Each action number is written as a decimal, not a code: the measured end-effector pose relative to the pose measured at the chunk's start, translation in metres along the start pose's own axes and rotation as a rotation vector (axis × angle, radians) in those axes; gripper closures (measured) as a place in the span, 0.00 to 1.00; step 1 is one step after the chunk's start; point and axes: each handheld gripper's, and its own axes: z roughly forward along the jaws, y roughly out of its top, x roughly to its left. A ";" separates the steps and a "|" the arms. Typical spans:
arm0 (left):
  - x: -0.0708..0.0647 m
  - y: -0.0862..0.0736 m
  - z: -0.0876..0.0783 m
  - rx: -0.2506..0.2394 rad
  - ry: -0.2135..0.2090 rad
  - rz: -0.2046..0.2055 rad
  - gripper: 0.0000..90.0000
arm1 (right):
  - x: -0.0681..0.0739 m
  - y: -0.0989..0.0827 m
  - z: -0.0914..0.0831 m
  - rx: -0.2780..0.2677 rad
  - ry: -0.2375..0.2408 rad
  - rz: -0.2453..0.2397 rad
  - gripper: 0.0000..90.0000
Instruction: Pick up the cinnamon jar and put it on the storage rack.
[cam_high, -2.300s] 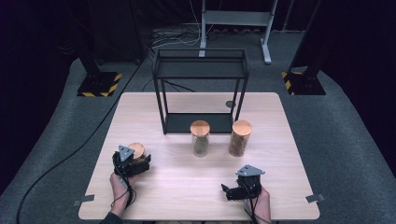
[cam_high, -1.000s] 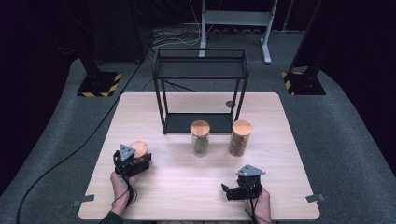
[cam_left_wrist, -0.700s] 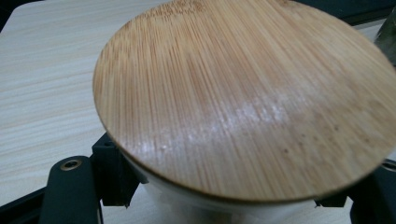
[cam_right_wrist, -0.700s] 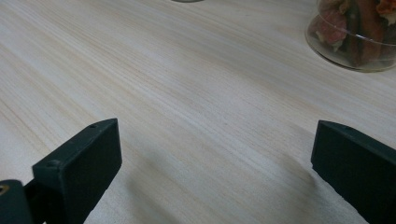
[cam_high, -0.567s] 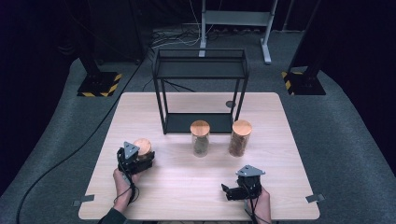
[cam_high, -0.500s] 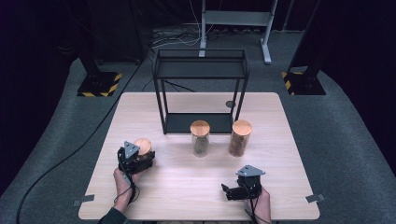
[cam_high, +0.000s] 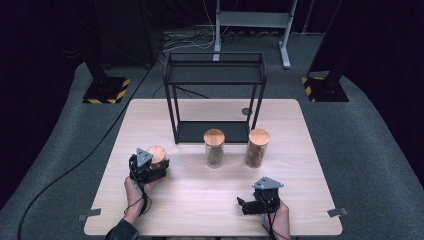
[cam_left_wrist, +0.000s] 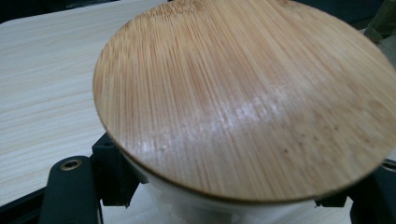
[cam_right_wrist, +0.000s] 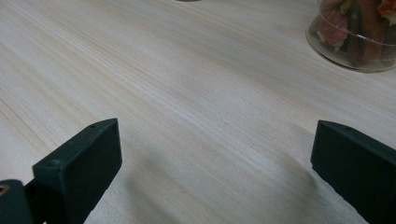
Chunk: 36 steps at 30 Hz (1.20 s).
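Left gripper (cam_high: 152, 167) clamped on a jar (cam_left_wrist: 243, 93) near the table's (cam_high: 300, 150) left edge; glass mostly hidden under its wooden lid; right gripper (cam_high: 250, 206) spread wide, holding nothing, by the front edge.

You've nudged the left gripper (cam_high: 156, 166), clamped on its bamboo-lidded jar (cam_high: 155, 153), slightly right and away from you across the table (cam_high: 300, 165) toward the black rack (cam_high: 216, 75).

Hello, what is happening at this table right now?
A person holds a gripper in each hand. The left gripper is shut on a jar with a bamboo lid near the table's left side. The right gripper rests open, holding nothing. Two more lidded jars stand before a black metal shelf.
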 end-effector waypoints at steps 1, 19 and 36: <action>0.000 0.001 0.000 0.000 -0.001 0.004 0.28 | 0.000 0.000 0.000 0.001 0.001 0.001 0.01; -0.008 0.011 0.010 0.003 -0.023 0.027 0.28 | 0.000 0.000 0.000 0.004 0.002 -0.001 0.01; -0.013 0.021 0.016 0.000 -0.040 0.047 0.29 | 0.000 0.000 0.001 0.011 0.008 0.000 0.01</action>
